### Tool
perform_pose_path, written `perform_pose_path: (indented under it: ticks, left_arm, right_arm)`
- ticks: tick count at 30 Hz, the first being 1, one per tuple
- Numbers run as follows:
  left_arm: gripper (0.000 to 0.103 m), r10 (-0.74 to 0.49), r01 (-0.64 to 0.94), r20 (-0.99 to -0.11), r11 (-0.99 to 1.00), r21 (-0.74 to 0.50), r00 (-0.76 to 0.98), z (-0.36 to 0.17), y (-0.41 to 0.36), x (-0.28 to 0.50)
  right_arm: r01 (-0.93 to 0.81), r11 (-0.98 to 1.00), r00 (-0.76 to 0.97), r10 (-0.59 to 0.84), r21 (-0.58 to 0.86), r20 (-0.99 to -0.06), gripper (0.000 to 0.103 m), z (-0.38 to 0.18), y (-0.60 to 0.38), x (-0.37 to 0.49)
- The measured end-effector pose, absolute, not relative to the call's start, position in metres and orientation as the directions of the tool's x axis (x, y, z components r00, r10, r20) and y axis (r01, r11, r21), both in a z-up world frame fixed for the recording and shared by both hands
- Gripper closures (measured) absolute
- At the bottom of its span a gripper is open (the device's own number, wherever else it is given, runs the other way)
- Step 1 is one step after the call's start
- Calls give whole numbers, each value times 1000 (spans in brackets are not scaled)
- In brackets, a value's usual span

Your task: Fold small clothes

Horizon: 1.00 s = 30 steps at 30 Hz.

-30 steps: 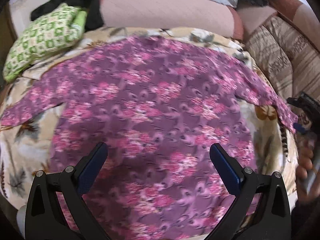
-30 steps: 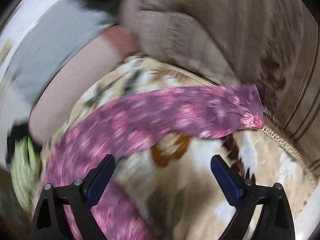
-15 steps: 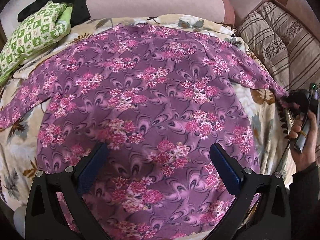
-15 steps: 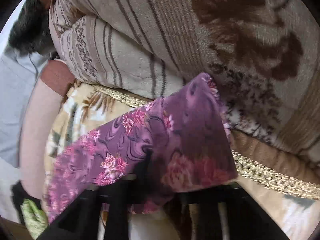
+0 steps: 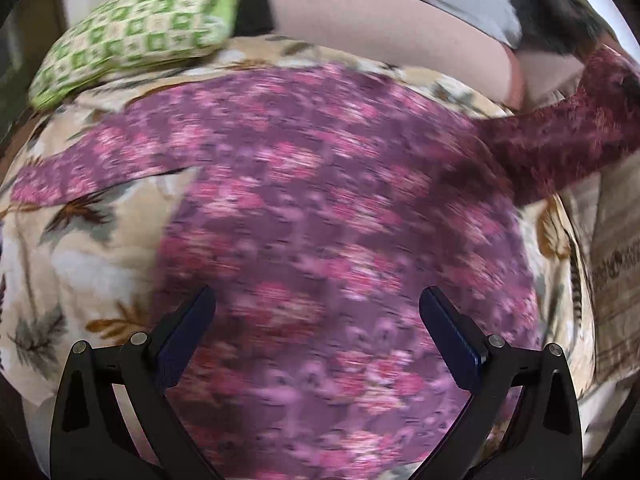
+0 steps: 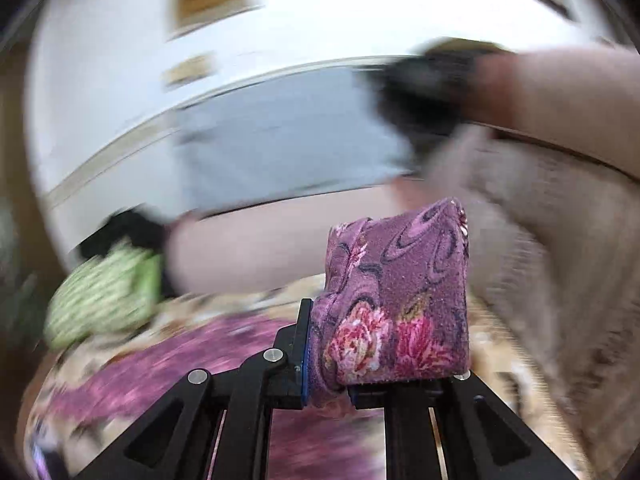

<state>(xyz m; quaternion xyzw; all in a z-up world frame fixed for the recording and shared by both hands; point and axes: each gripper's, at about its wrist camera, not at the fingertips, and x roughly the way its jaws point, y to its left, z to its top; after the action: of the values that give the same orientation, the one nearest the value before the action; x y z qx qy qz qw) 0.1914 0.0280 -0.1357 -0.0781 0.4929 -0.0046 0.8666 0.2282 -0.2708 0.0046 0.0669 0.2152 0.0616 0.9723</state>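
A purple top with pink flowers (image 5: pixel 320 208) lies spread flat on a floral bedspread (image 5: pixel 80 248). My left gripper (image 5: pixel 316 328) is open and empty, hovering over the top's lower part. My right gripper (image 6: pixel 328 364) is shut on the end of the top's right sleeve (image 6: pixel 400 300) and holds it lifted off the bed. In the left wrist view that sleeve (image 5: pixel 560 140) rises up to the right, darker in shade. The top's left sleeve (image 5: pixel 80 172) lies flat at the left.
A green patterned cushion (image 5: pixel 132 40) and a black garment (image 5: pixel 256 4) lie at the back left. A pink bolster (image 5: pixel 380 28) runs along the back. Striped beige pillows (image 5: pixel 616 260) sit at the right. The bedspread edge shows at the lower left.
My right gripper has closed on the right sleeve's end and lifted it up and inward. The left gripper has shifted a little over the top, still open.
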Motion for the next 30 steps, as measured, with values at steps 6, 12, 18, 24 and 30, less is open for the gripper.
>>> perform_pose_path:
  ticks: [6, 12, 18, 24, 30]
  left_arm:
    - [1, -54, -199, -857, 963, -180, 513, -142, 104, 189]
    - [1, -98, -262, -876, 933, -246, 472, -167, 136, 190]
    - [1, -186, -196, -863, 931, -307, 469, -169, 114, 200]
    - [1, -277, -101, -833, 925, -365, 479, -149, 83, 208]
    - [1, -243, 74, -852, 969, -236, 464, -142, 7, 191]
  right_arm:
    - [-368, 877, 608, 478, 309, -634, 91, -116, -141, 222]
    - [-308, 854, 355, 512, 419, -782, 90, -224, -110, 218]
    - [-441, 782, 342, 601, 441, -722, 8, -190, -150, 183]
    - [-361, 779, 410, 626, 512, -664, 8, -169, -212, 168]
    - [-6, 810, 509, 507, 586, -695, 36, -185, -298, 232]
